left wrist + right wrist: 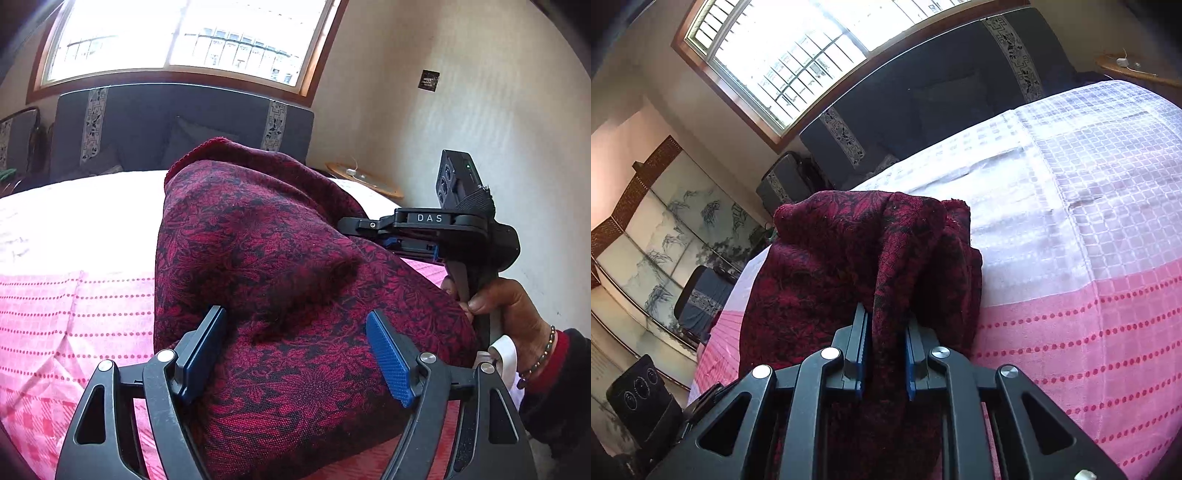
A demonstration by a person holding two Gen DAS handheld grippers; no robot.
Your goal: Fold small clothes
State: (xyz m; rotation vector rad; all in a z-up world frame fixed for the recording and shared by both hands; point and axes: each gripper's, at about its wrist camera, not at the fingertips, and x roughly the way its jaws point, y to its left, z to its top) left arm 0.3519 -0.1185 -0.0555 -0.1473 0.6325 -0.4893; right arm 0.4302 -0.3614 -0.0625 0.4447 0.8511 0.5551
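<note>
Cloth fills my view: my left gripper (295, 354) has its jaws apart, the maroon garment (280, 258) lying between them unpressed on the bed (55, 314). My right gripper (884, 354) is clamped on a bunched fold, so the right is nearer to pulling.

— What is blocked?
— The middle of the bedspread (1089, 295) is taken up by a heaped dark red garment (280, 266), bunched high.

— Where can passage be found?
— Bare cloth is left open on both sides.
</note>
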